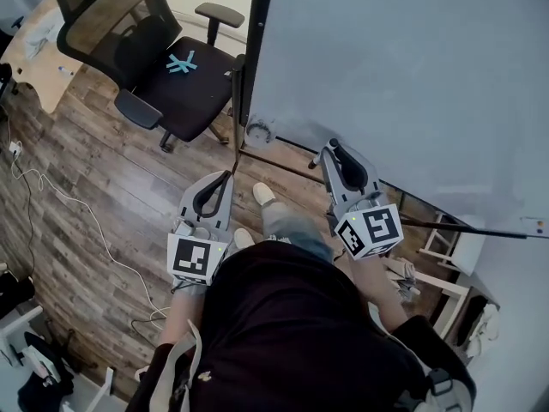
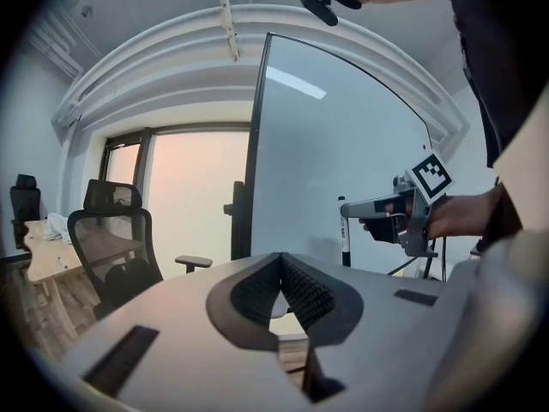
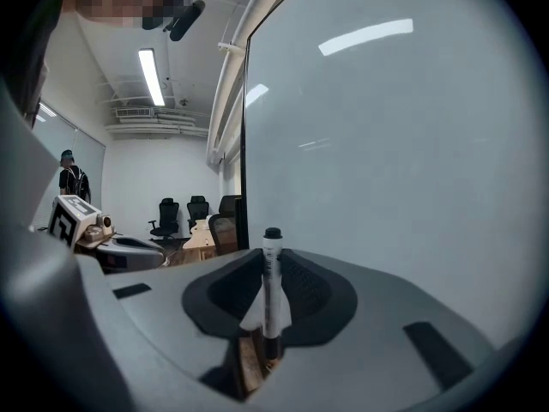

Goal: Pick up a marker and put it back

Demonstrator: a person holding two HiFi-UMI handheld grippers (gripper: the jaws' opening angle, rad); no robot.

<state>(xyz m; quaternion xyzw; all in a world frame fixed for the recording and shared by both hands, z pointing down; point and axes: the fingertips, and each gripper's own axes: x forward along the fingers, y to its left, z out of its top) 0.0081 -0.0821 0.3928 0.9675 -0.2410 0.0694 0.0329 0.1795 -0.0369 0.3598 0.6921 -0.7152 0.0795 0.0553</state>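
A white marker with a black cap stands upright between the pads of my right gripper, which is shut on it. That gripper is held close to the lower edge of the whiteboard. The left gripper view shows the same marker hanging from the right gripper in front of the whiteboard. My left gripper is shut with nothing between its pads. It sits lower left of the board, above the wooden floor.
A black office chair with a blue object on its seat stands left of the board's black frame. A light desk is at the far left. Cables run across the floor. The board's stand bar is at the right.
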